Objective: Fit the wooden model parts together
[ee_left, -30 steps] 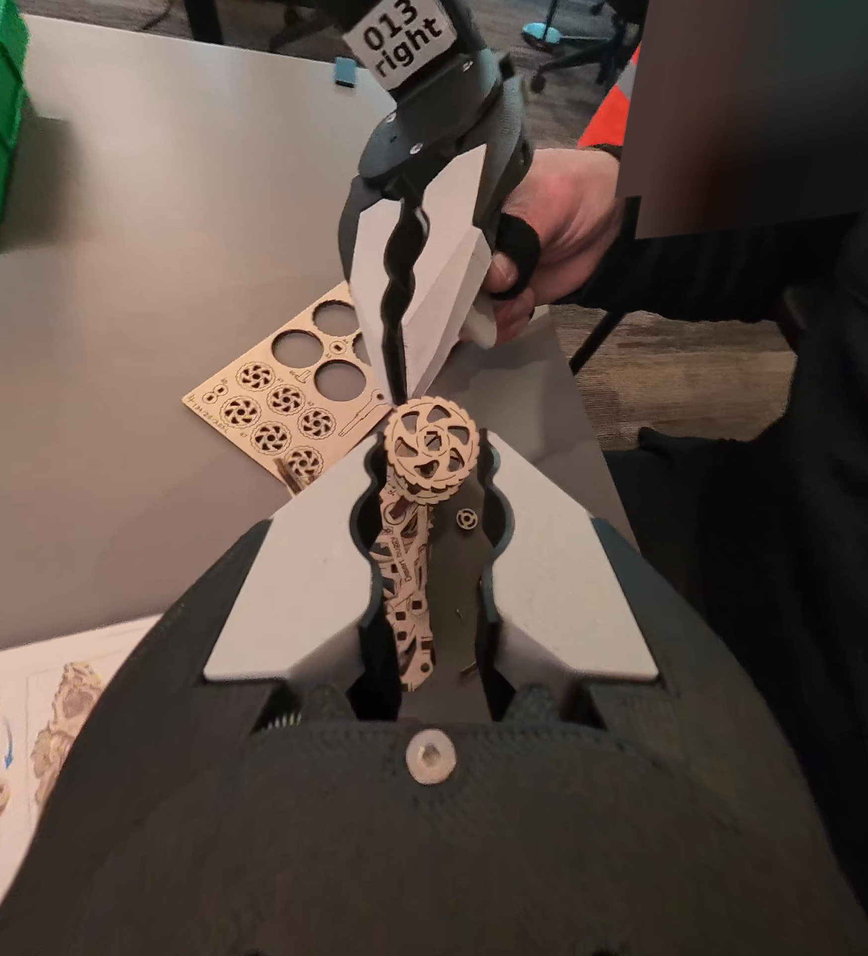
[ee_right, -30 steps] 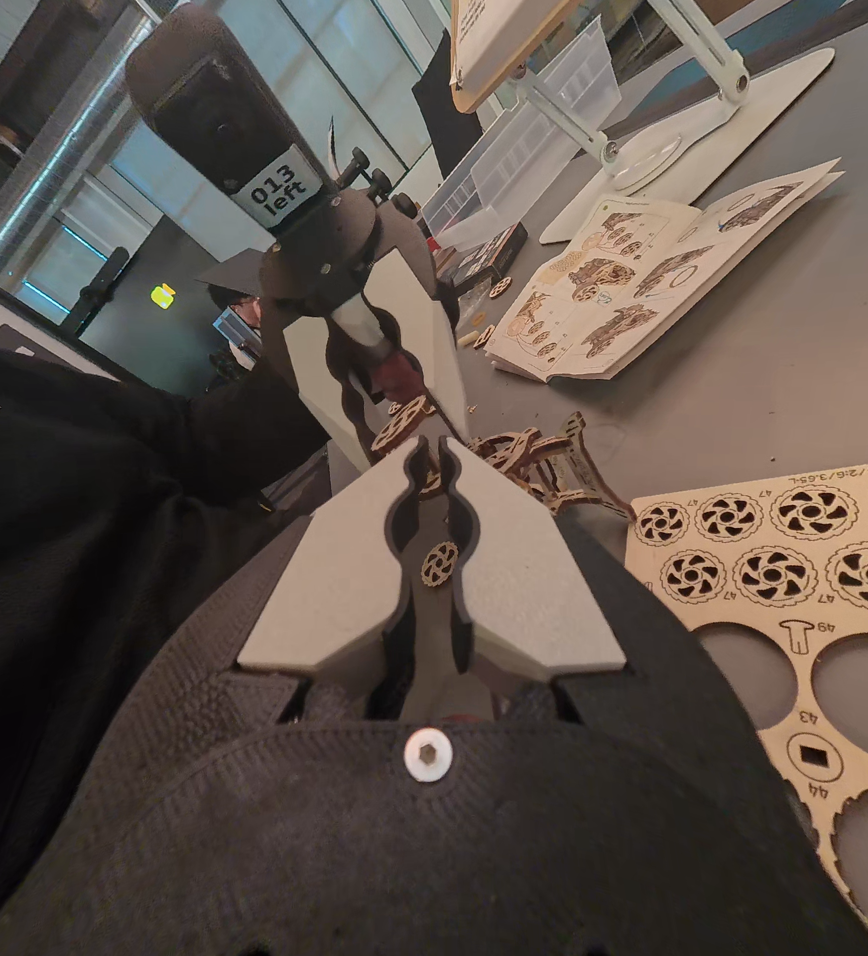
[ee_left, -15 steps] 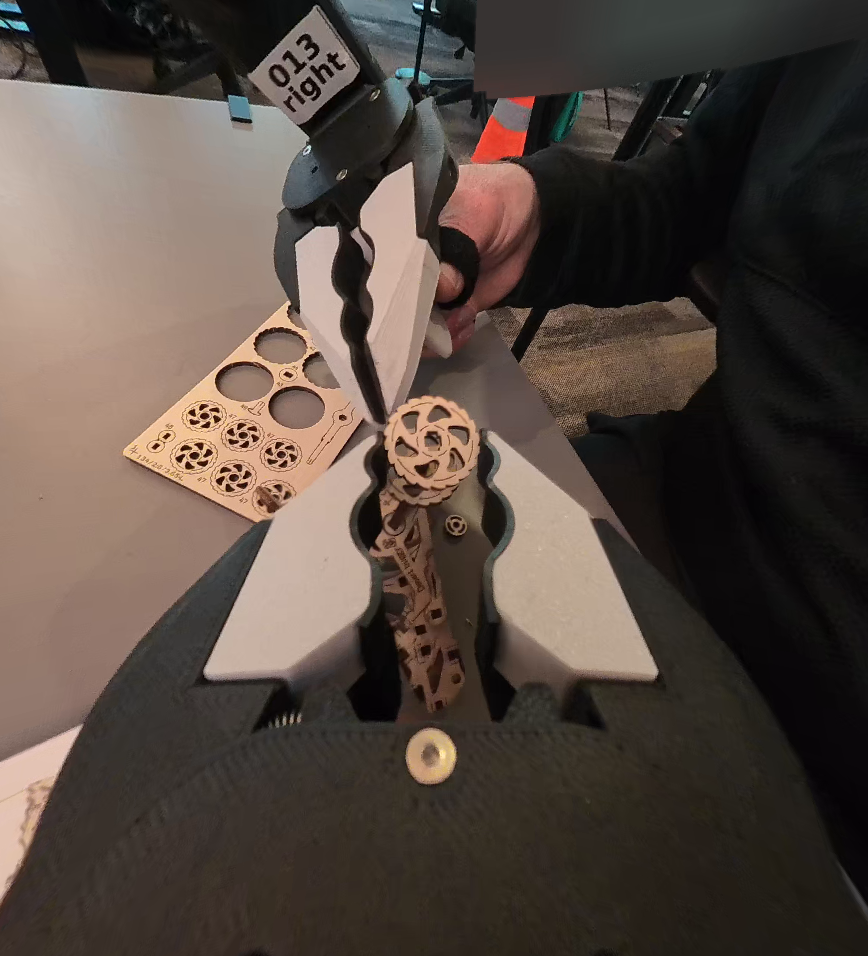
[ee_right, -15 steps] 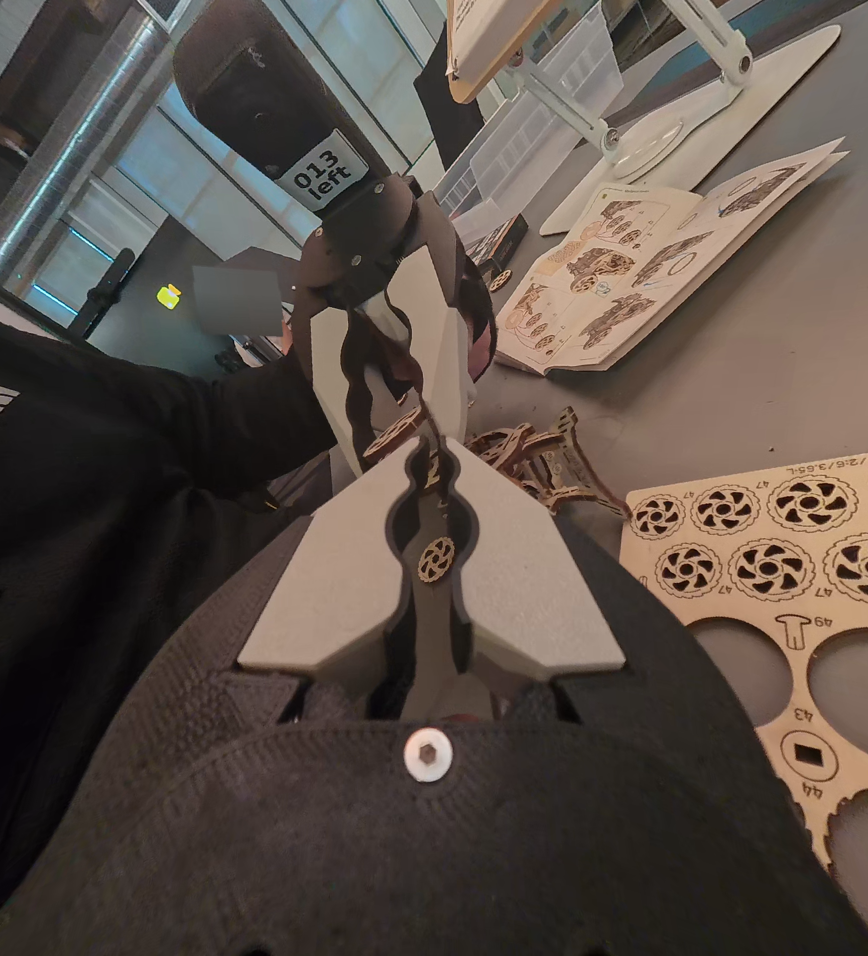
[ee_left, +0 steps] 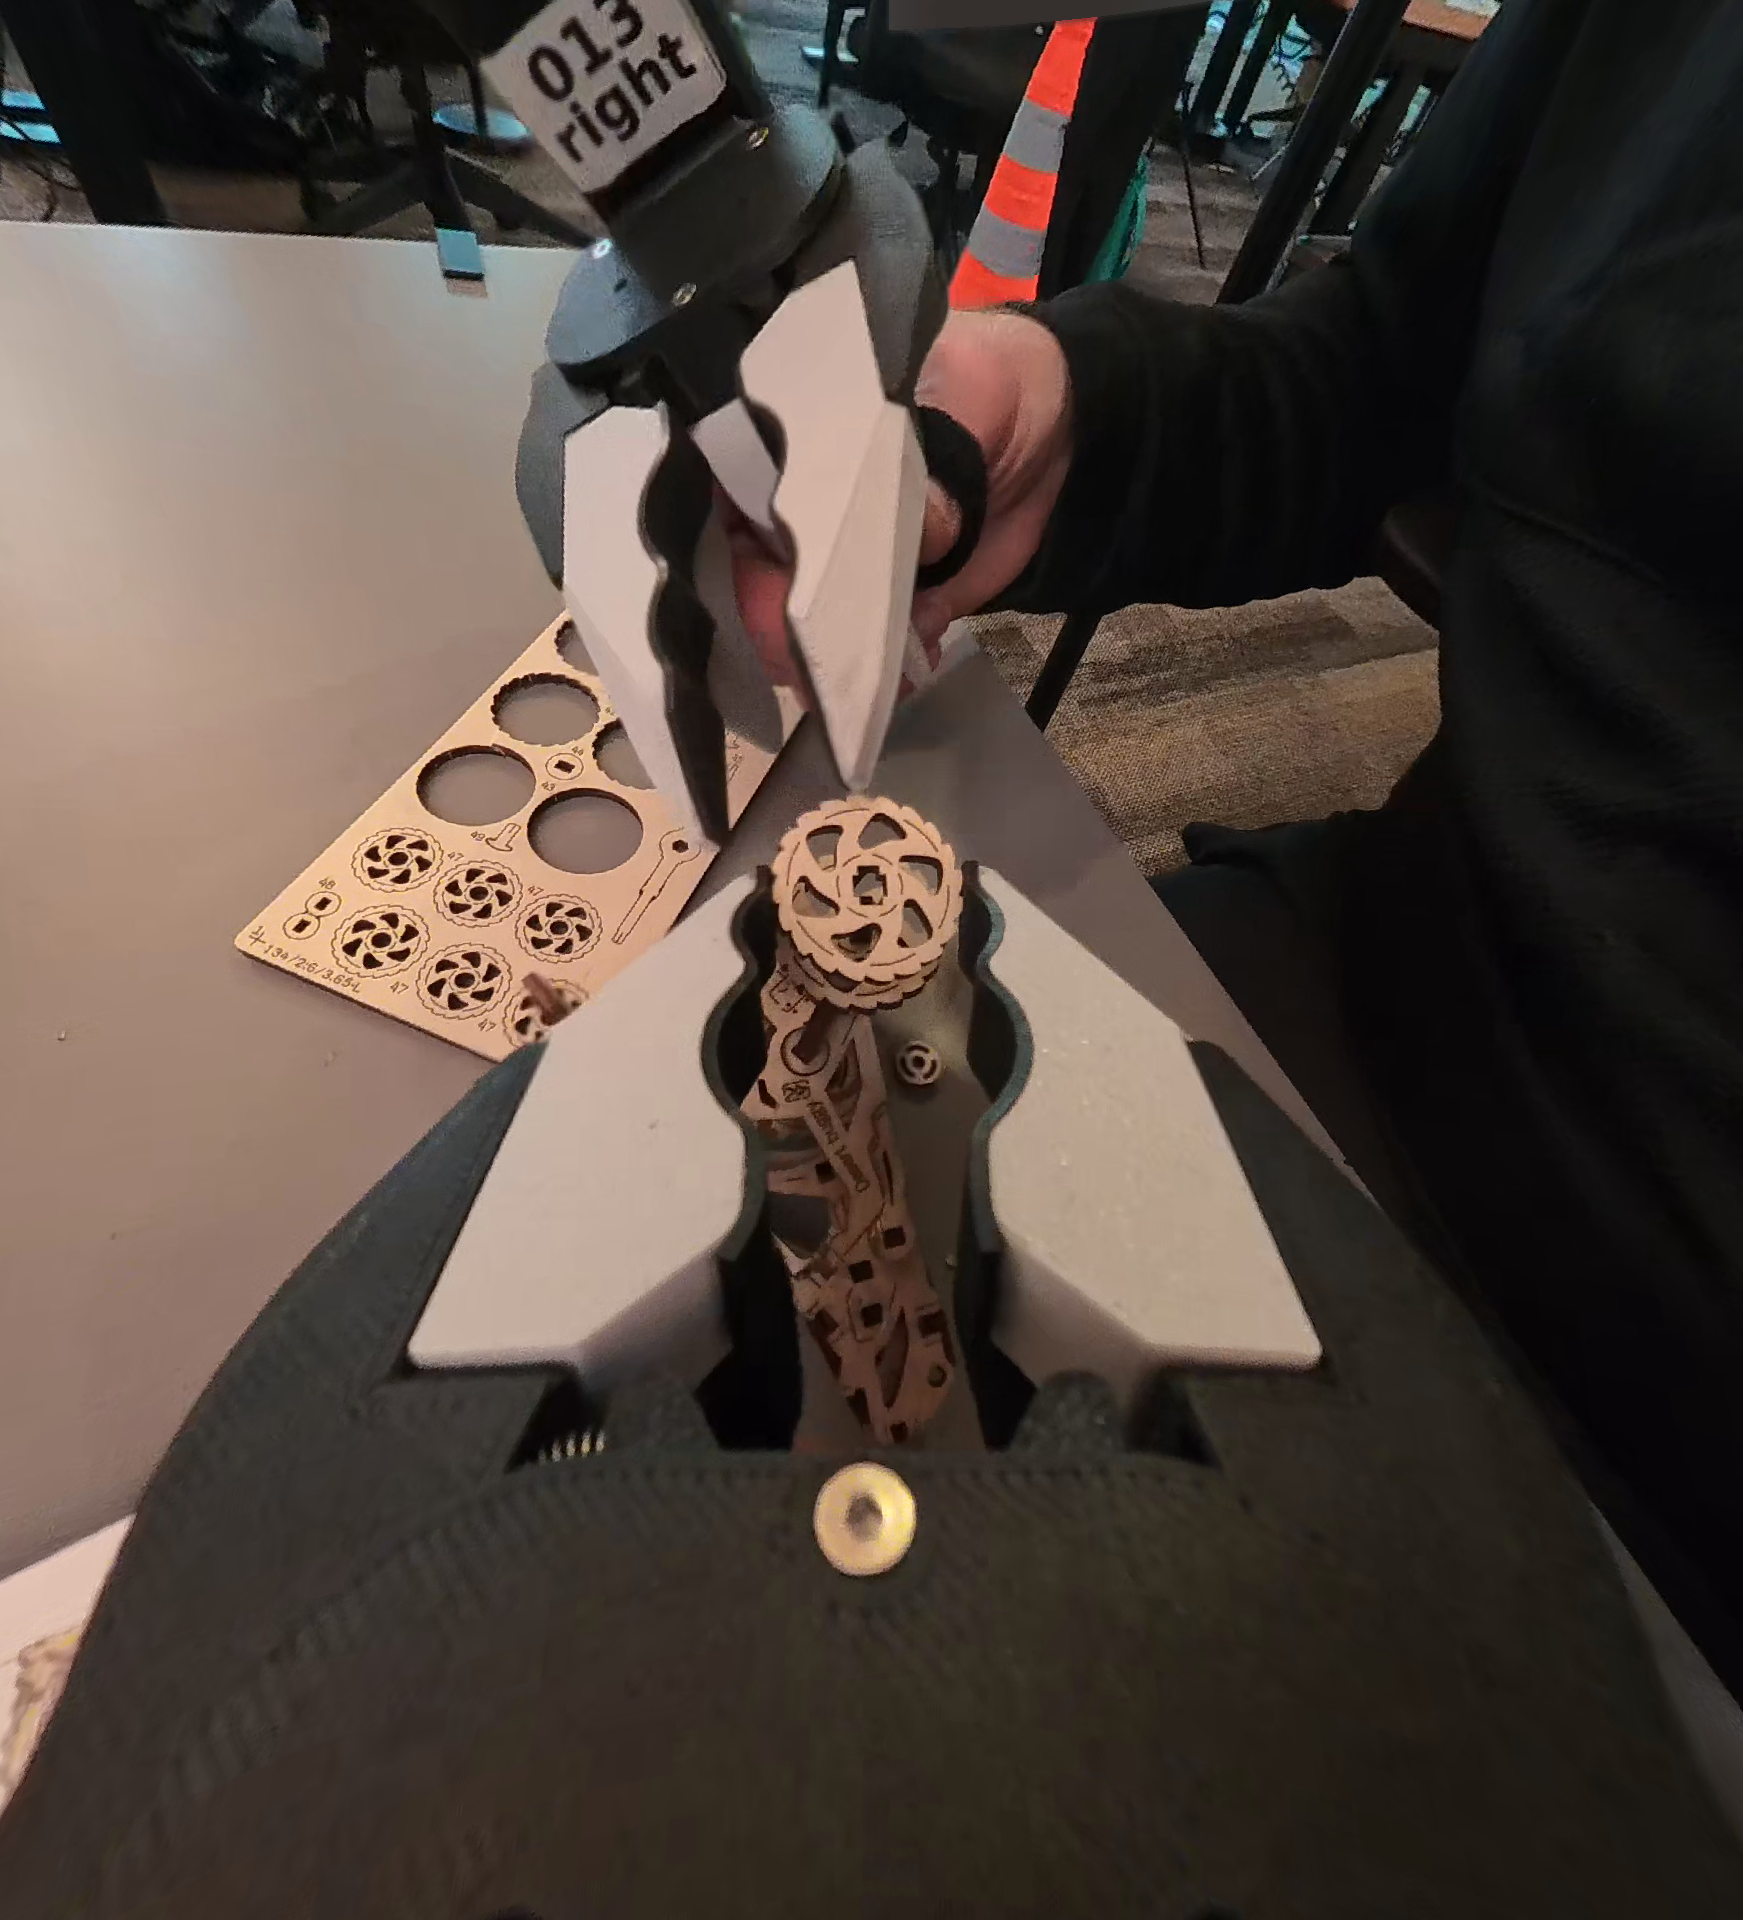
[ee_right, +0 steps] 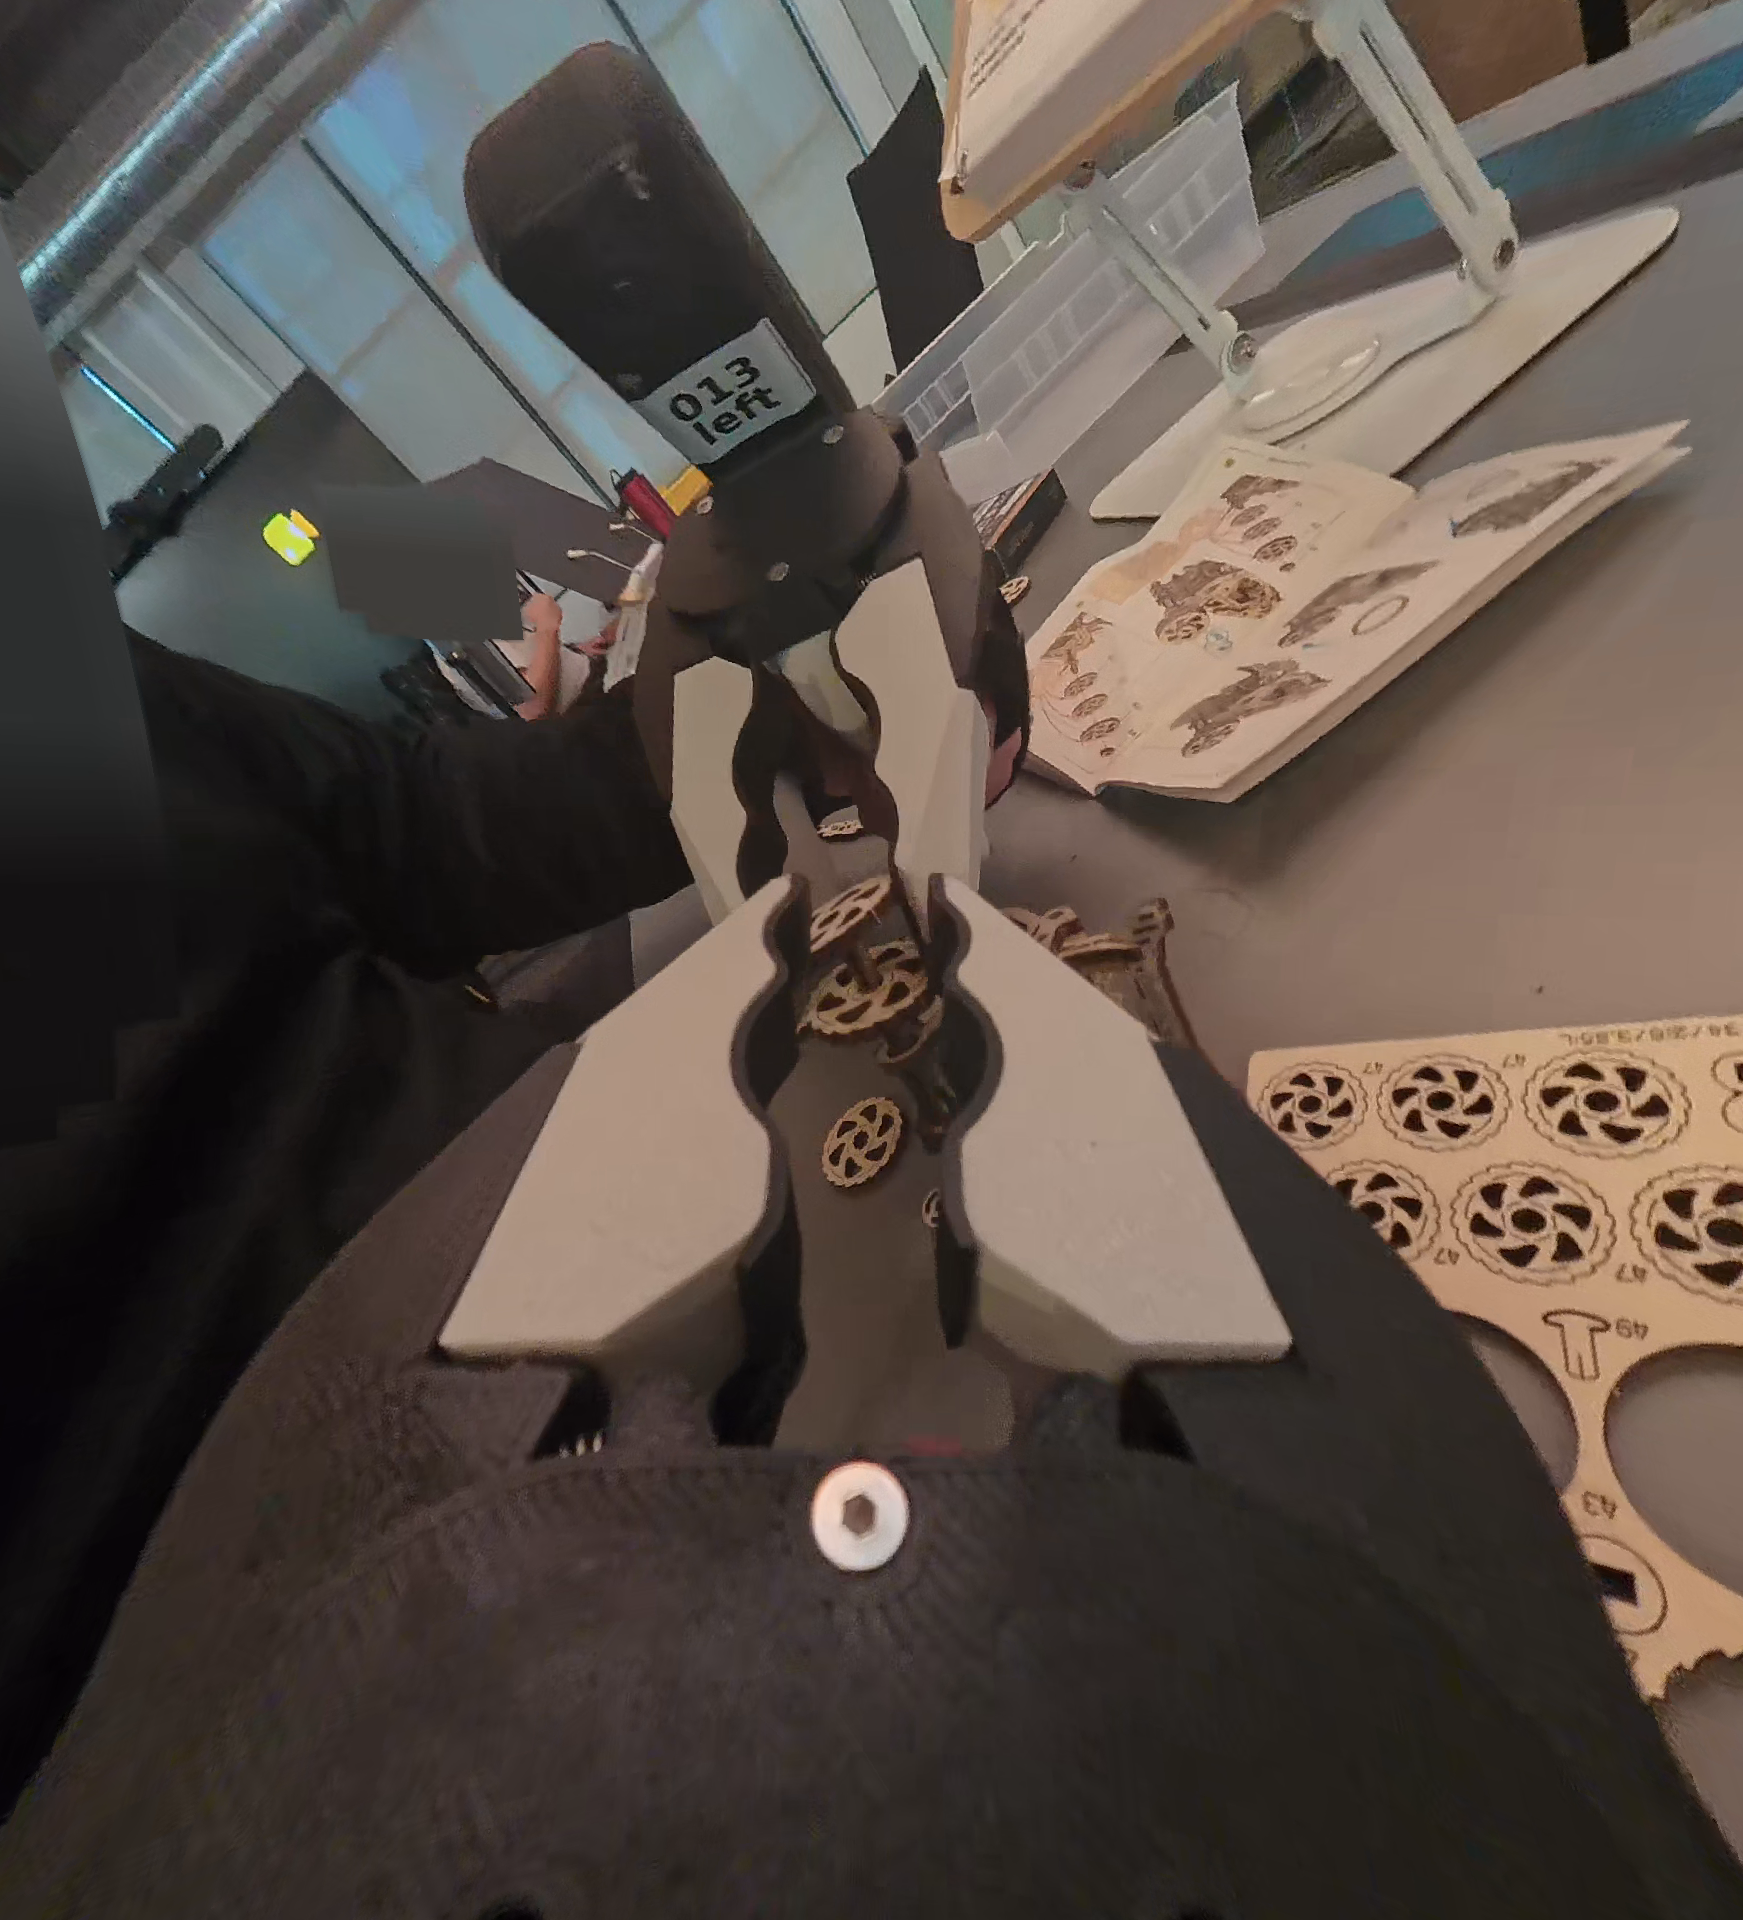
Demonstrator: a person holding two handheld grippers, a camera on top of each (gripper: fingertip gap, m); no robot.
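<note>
The left gripper (ee_left: 867, 904) is clamped on the wooden assembly (ee_left: 851, 1132), a slender fretwork arm carrying a toothed wheel (ee_left: 867, 902) at its top end, held off the grey table (ee_left: 171, 540). The chief change over the last second concerns the right gripper (ee_left: 784, 800): it was closed to a point against the wheel's upper rim, and its jaws now stand apart just above that rim, touching nothing that can be seen. Judged from this, the press on the wheel has been released and the wheel stays on the arm unaided, so that joint appears seated. A loose small gear (ee_right: 862, 1143) lies on the table below the wheel, seen between the right gripper's fingers (ee_right: 638, 1164), with a tiny ring (ee_left: 917, 1065) close beside the arm. The punched part sheet (ee_left: 493, 914) lies flat, left of the wheel. The loose gear is probably next.
</note>
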